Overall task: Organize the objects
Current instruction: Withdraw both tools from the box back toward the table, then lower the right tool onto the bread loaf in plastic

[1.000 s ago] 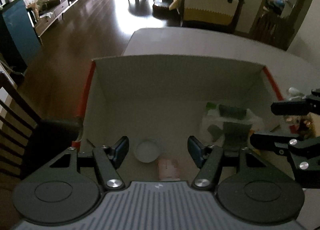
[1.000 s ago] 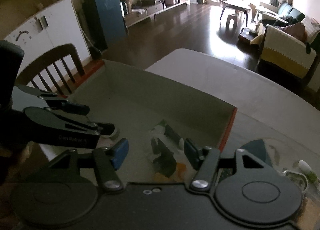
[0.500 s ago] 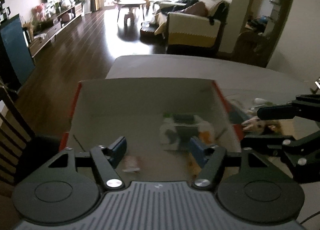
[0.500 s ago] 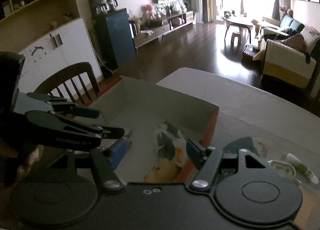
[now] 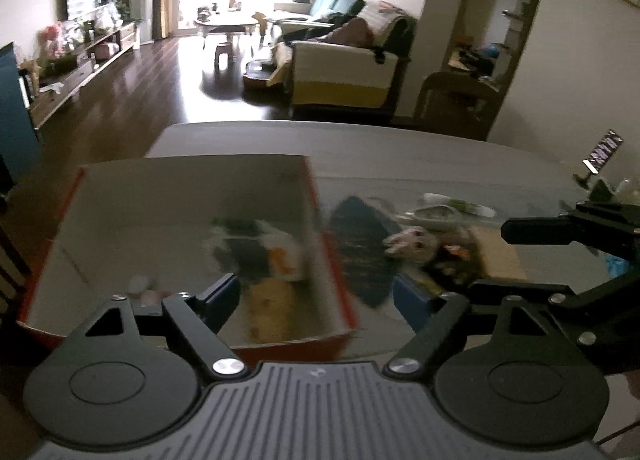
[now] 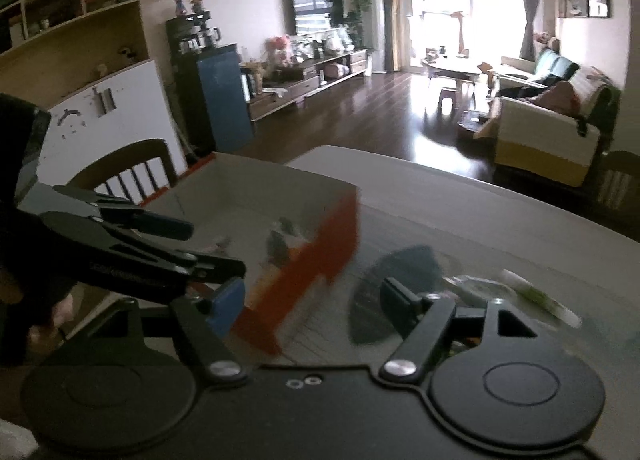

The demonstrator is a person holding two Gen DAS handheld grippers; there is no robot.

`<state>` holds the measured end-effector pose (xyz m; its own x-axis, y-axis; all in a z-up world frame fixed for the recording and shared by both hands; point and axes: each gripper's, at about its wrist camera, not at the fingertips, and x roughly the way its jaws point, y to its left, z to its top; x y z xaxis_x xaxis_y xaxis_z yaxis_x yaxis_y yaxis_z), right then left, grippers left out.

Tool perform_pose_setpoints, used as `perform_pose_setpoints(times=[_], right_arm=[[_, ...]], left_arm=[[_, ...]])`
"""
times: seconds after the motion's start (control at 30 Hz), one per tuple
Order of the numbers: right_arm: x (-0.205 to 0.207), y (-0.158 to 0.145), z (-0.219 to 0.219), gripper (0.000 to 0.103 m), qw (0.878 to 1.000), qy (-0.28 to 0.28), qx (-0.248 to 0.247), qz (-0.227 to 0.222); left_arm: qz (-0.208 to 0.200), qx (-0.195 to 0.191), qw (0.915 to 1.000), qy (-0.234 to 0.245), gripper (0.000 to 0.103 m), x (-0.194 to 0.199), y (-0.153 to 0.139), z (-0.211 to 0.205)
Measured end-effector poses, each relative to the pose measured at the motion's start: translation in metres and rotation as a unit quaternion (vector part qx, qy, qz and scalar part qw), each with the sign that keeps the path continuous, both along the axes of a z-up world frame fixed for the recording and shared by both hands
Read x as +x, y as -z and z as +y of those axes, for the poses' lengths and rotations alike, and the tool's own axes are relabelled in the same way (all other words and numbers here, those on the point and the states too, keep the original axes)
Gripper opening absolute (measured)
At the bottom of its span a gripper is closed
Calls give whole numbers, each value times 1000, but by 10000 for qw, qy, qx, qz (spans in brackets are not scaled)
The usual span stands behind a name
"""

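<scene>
A red-sided cardboard box (image 5: 320, 212) (image 6: 316, 256) stands on the grey table, with blurred items inside, among them a white and green packet (image 5: 272, 244) and a small pale round thing (image 5: 138, 284). Right of the box lie a dark oval object (image 5: 360, 248) (image 6: 396, 276), a pinkish plush toy (image 5: 412, 244) and a white and green tube (image 5: 460, 206) (image 6: 540, 300). My left gripper (image 5: 318, 300) is open above the box's near right corner. My right gripper (image 6: 312, 300) is open over the box's red side and the oval object, holding nothing.
A dark wooden chair (image 6: 128, 168) stands left of the table. A small phone stand (image 5: 600, 160) sits at the table's far right. Beyond the table are a dark wood floor, a sofa (image 5: 344, 76) and a blue cabinet (image 6: 216, 96). A hand (image 6: 52, 316) holds the left gripper.
Both grippers have drawn back and swung right, out of the box. The box now sits left in both views and the loose items on the table have come into sight.
</scene>
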<state>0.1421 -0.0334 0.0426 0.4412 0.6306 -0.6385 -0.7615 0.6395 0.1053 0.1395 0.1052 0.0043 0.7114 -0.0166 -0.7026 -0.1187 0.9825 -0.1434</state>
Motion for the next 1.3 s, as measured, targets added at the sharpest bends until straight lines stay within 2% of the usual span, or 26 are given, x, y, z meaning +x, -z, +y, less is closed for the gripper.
perform_pose_setpoints(times=[0.2, 0.3, 0.47, 0.7, 1.0, 1.3], right_arm=[[12, 10, -53, 74, 9989, 449, -130, 19], [21, 19, -81, 75, 9968, 784, -148, 86], [41, 38, -120, 76, 9917, 1255, -235, 172], [66, 63, -151, 76, 9882, 1449, -430, 262], [101, 91, -154, 76, 9851, 1590, -520, 411], [136, 125, -129, 76, 9728, 2091, -490, 865]], left_arm=[[84, -5, 9997, 228, 87, 13, 12, -47], [87, 107, 9996, 265, 103, 21, 20, -70], [22, 159, 9995, 262, 103, 33, 35, -100], [172, 170, 9997, 92, 103, 58, 62, -130], [373, 624, 9961, -498, 103, 89, 98, -144], [669, 728, 9910, -906, 103, 106, 125, -139]])
